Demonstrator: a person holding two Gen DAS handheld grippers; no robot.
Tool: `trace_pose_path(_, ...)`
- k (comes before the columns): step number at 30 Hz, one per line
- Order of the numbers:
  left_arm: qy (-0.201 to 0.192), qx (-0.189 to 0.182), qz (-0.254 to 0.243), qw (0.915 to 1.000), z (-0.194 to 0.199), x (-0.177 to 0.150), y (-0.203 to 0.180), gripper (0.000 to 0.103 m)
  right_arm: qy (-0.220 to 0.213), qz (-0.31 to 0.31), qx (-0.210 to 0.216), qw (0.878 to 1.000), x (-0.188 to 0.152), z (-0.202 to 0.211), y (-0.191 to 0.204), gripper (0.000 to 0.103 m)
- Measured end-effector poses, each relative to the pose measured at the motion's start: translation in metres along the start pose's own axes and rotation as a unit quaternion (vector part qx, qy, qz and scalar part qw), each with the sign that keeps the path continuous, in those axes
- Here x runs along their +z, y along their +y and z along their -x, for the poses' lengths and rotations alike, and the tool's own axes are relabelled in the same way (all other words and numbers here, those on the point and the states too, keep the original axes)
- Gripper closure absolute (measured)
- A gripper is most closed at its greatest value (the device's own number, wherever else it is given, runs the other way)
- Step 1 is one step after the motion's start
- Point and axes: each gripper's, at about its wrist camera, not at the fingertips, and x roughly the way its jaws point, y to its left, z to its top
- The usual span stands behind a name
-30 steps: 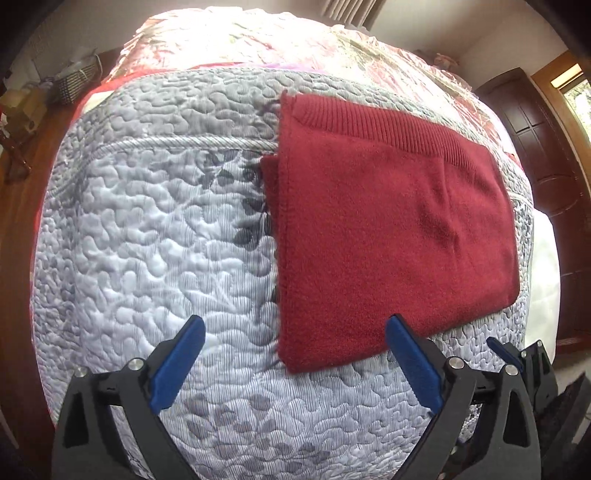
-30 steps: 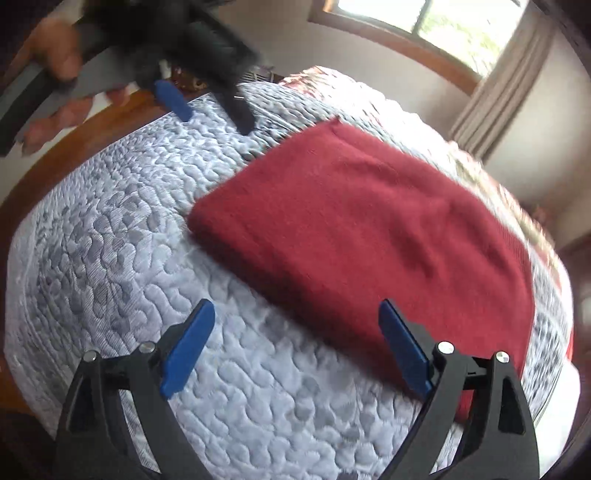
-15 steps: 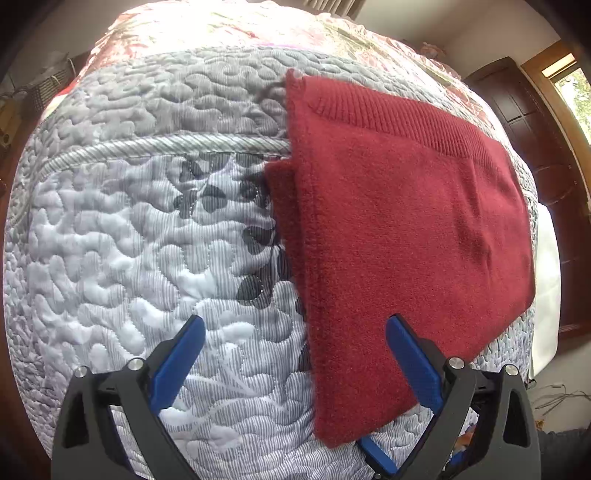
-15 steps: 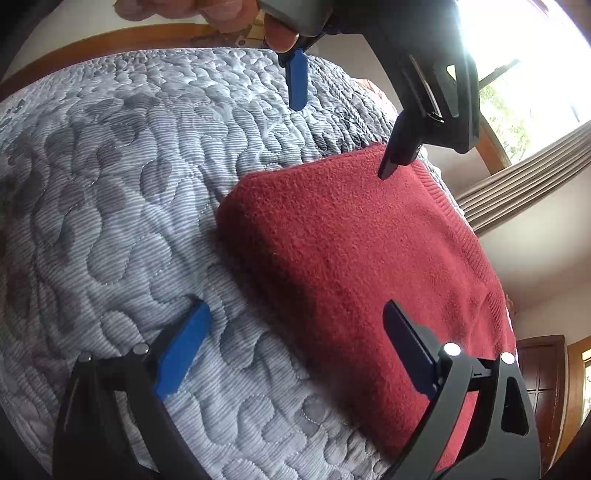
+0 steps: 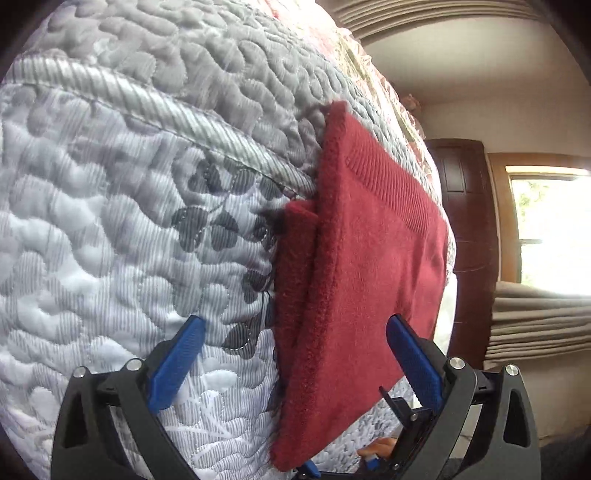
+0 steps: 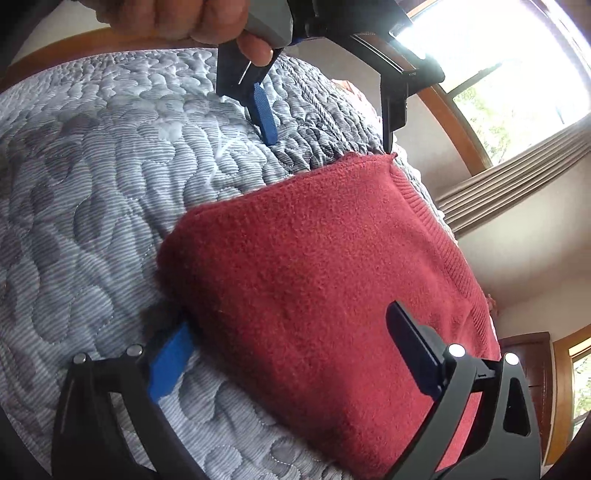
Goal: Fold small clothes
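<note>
Lying folded on the quilt (image 5: 110, 221), the red sweater (image 5: 369, 266) sits between both spread-jawed grippers: left gripper (image 5: 295, 354) at its 12 o'clock corner, right gripper (image 6: 291, 347) straddling its 6 o'clock edge.

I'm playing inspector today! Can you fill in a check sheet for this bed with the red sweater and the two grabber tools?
Surface: grey quilted bedspread with leaf prints and a corded seam, covering a bed.
Job's things: red knit garment, folded into a thick rectangle, ribbed hem along its far edge, lying flat on the quilt.
Clutter: nothing seen on the quilt near the garment.
Grippers: left gripper open, straddling the garment's layered edge; right gripper open, one finger at the quilt beside the fold, the other over the garment. A hand holds the left tool.
Cables: nothing seen.
Surroundings: dark wooden door, window with beige curtains, wooden bed frame.
</note>
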Motion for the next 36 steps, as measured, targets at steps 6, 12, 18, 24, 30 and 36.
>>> trace_pose_path(6, 0.008, -0.041, -0.038, 0.9984, -0.012, 0.008, -0.020, 0.004, 0.003, -0.015, -0.011, 1.000, -0.008, 0.007, 0.005, 0.006)
trace_pose_path(12, 0.006, 0.009, -0.068, 0.9976, -0.044, 0.011, -0.038, 0.004, -0.003, -0.017, -0.018, 1.000, -0.011, 0.005, 0.007, 0.006)
trace_pose_path(18, -0.004, 0.035, -0.097, 0.9947, -0.058, 0.022, -0.057, 0.006, -0.020, -0.019, -0.039, 0.999, -0.007, 0.002, 0.008, 0.006)
trace_pose_path(24, 0.003, 0.082, -0.109, 0.9906, -0.056, 0.022, -0.060, 0.048, -0.039, -0.025, -0.057, 0.997, -0.001, -0.003, 0.006, 0.006)
trace_pose_path(30, 0.014, 0.088, -0.113, 0.9896, -0.053, 0.025, -0.055, 0.056, -0.050, -0.039, -0.066, 0.996, 0.011, -0.007, -0.002, 0.006)
trace_pose_path(36, 0.024, 0.094, -0.104, 0.9898, -0.057, 0.030, -0.062, 0.056, -0.045, -0.049, -0.042, 0.997, 0.021, -0.004, -0.009, 0.031)
